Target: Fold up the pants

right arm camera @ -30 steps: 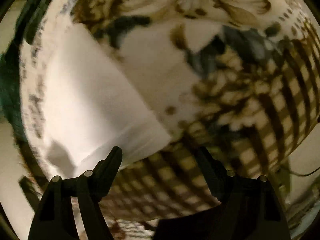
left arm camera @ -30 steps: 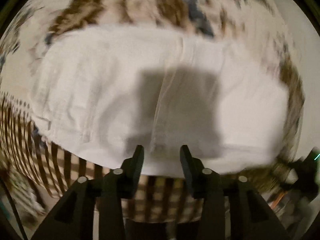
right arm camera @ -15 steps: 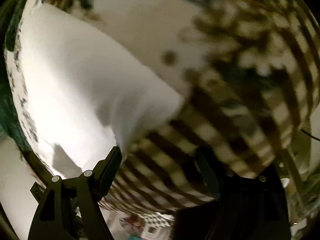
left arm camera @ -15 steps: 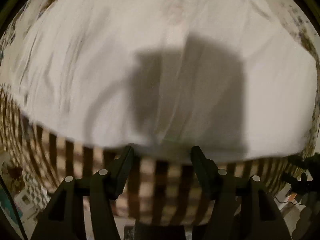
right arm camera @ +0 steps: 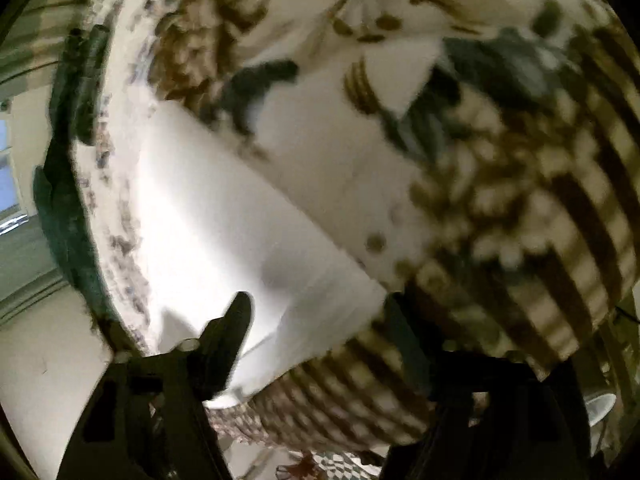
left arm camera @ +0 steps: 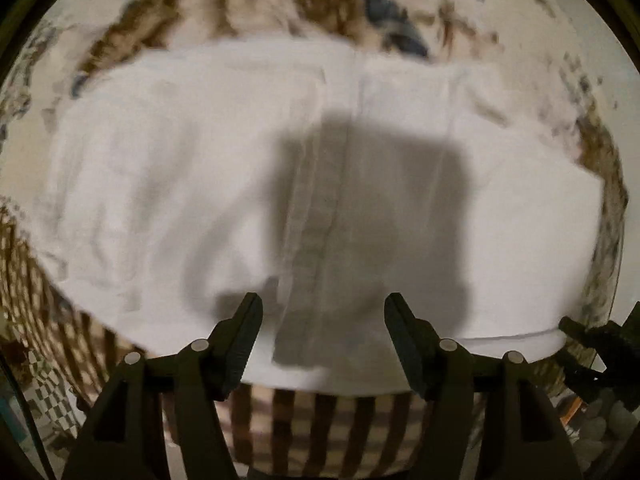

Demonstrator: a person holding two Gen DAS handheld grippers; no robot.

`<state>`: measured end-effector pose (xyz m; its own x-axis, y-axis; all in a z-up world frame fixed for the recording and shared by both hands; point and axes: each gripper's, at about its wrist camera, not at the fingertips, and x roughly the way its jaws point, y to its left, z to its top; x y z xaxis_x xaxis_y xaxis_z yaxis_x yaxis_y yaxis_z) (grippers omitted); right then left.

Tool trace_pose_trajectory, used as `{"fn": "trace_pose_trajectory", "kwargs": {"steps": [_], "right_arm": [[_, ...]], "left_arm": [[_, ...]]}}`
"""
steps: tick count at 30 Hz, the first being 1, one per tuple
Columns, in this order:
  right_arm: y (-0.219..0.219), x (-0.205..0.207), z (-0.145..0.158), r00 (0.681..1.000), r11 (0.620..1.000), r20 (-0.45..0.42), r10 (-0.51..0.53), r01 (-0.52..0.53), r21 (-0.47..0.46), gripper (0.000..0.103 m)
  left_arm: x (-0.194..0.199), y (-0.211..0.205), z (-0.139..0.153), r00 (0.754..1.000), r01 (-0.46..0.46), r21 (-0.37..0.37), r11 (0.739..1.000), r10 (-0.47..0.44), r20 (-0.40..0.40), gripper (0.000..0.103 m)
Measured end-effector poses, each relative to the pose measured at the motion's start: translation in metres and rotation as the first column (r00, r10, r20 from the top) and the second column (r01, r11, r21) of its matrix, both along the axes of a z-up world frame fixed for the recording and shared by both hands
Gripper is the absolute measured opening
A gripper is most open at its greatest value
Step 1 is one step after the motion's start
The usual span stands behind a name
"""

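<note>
Black plastic fingers of our left gripper (left arm camera: 322,312) stand at the bottom of the left wrist view, at about 7 and 5 o'clock. Its jaws are opening, and they stand apart over the near edge of the pants (left arm camera: 200,168); the pads do not press on the cloth. We point this gripper down at the pants. A dark square shadow (left arm camera: 372,208) lies on the cloth just above the fingers, and a long seam (left arm camera: 316,216) runs through it from 6 toward 12 o'clock.

White and folded into a wide band, the pants lie across the middle of the cover (left arm camera: 320,428), from 9 to 3 o'clock. Toward 6 o'clock the cover shows brown stripes, toward 12 o'clock brown and blue flowers. At 4 o'clock we see part of our right gripper (left arm camera: 600,344), dark and blurred.

From the right wrist view, our right gripper (right arm camera: 316,320) is closing its jaws. A corner of the pants (right arm camera: 224,240) lies between the fingers, but we cannot tell if the pads touch it, because the picture is blurred. The pants run from 6 toward 10 o'clock. The cover (right arm camera: 520,220) fills the side from 12 to 4 o'clock.
</note>
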<state>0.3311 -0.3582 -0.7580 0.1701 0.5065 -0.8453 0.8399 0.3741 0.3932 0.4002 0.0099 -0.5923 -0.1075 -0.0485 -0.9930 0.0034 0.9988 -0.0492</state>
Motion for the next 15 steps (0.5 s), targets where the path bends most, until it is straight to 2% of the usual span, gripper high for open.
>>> {"fn": "trace_pose_trajectory", "kwargs": {"steps": [1, 3, 4, 5, 7, 9, 11, 13, 15], "right_arm": [[-0.001, -0.006, -0.007, 1.0, 1.0, -0.018, -0.023, 0.023, 0.011, 0.042], [-0.001, -0.023, -0.012, 0.996, 0.994, -0.011, -0.092, 0.092, 0.057, 0.033], [0.002, -0.026, -0.011, 0.996, 0.994, -0.019, -0.091, 0.092, 0.061, 0.03], [0.002, -0.032, -0.007, 0.996, 0.995, -0.023, -0.084, 0.085, 0.059, 0.03], [0.0, -0.041, -0.002, 0.998, 0.996, -0.03, -0.058, 0.059, 0.062, 0.03], [-0.002, -0.044, 0.005, 1.0, 0.997, -0.007, 0.013, -0.012, 0.073, 0.03], [-0.004, -0.034, 0.019, 0.995, 0.996, 0.051, 0.083, -0.084, 0.015, 0.04], [-0.003, -0.021, 0.03, 0.988, 0.993, 0.111, 0.11, -0.105, -0.047, 0.065], [-0.01, -0.008, 0.032, 0.977, 0.988, 0.162, 0.137, -0.123, -0.094, 0.069]], "left_arm": [[-0.003, 0.0, -0.009, 0.999, 0.018, 0.017, 1.0, -0.018, -0.028, 0.061], [-0.011, -0.002, -0.015, 0.997, 0.054, 0.026, 0.998, -0.052, -0.052, 0.062], [-0.014, -0.002, -0.01, 0.996, 0.074, 0.035, 0.997, -0.072, -0.051, 0.062], [-0.019, -0.013, -0.012, 0.995, 0.087, 0.044, 0.995, -0.084, -0.053, 0.062], [-0.028, -0.014, 0.006, 0.993, 0.102, 0.062, 0.993, -0.097, -0.069, 0.062], [-0.026, -0.021, 0.027, 0.995, 0.087, 0.027, 0.996, -0.086, -0.057, 0.061], [-0.017, -0.037, 0.047, 0.996, 0.084, -0.026, 0.996, -0.084, -0.032, 0.062], [0.002, -0.058, 0.062, 0.996, 0.082, -0.105, 0.991, -0.084, -0.023, 0.063], [0.024, -0.091, 0.065, 0.995, 0.094, -0.164, 0.982, -0.1, -0.03, 0.063]]}}
